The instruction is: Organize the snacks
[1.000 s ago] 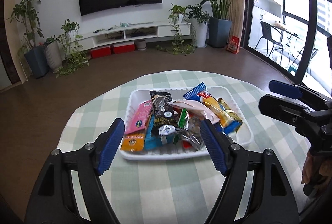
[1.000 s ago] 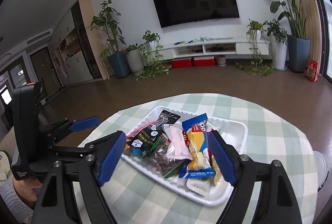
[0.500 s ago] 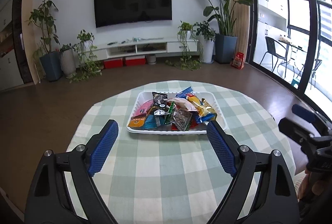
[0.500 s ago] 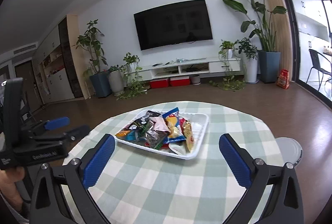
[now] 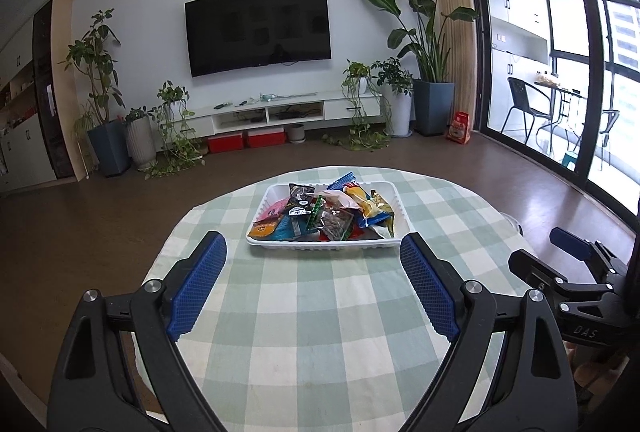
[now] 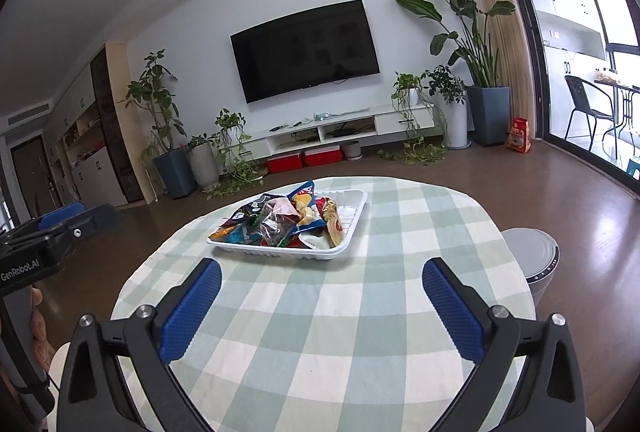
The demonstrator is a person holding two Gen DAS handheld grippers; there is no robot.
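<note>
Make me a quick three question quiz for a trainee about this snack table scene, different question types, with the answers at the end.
1. True or false: the left gripper is shut on a snack.
2. Multiple choice: where are the snacks? A) scattered on the tablecloth B) piled in the white tray C) in the right gripper
3. Fill in: the tablecloth has a green and white ____ pattern.

Key: 1. False, its jaws stand wide apart with nothing between them. 2. B. 3. checked.
</note>
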